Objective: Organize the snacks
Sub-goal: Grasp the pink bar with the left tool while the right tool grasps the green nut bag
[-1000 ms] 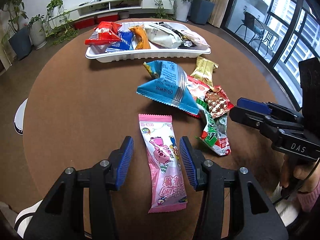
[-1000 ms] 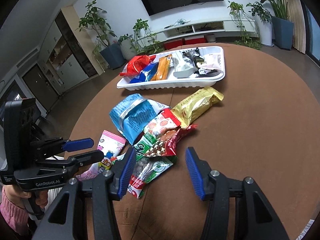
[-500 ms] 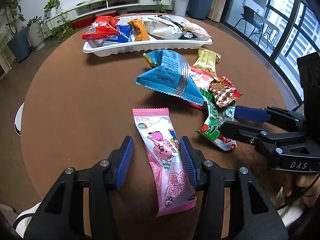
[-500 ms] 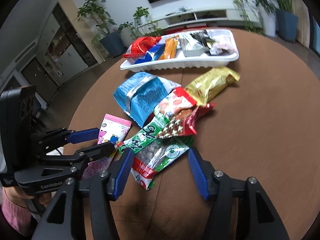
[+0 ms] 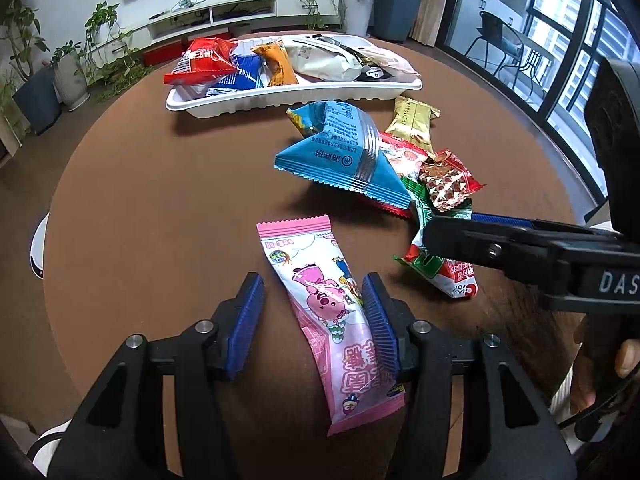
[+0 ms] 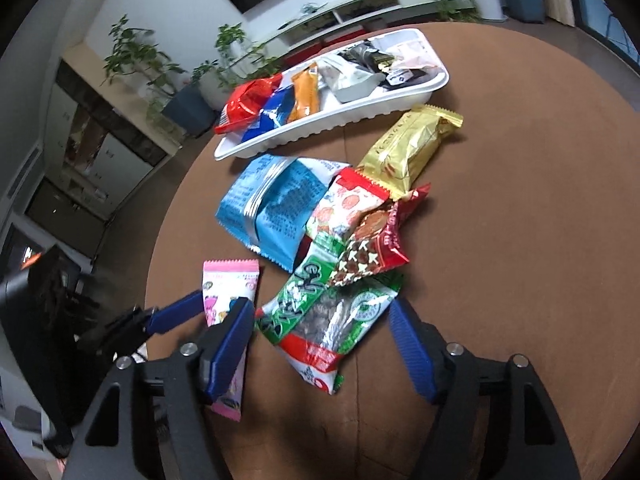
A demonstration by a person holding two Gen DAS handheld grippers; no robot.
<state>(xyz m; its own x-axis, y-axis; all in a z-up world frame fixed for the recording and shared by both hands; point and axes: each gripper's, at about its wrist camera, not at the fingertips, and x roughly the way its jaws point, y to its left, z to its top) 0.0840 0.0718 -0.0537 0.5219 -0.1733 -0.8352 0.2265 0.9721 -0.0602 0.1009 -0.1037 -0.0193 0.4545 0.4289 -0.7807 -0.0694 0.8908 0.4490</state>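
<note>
With both grippers spread wide, the left gripper [image 5: 314, 318] should centre on the pink packet [image 5: 334, 312] before closing, right gripper [image 6: 322, 344] over the green packet [image 6: 326, 320].

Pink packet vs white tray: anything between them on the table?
Left wrist view: only bare brown table lies between the pink packet and the white tray. The blue bag sits off to the right.

Pink packet [image 6: 229, 292] partly hidden behind right tongs [image 6: 322, 346]; packet print too small to read.
</note>
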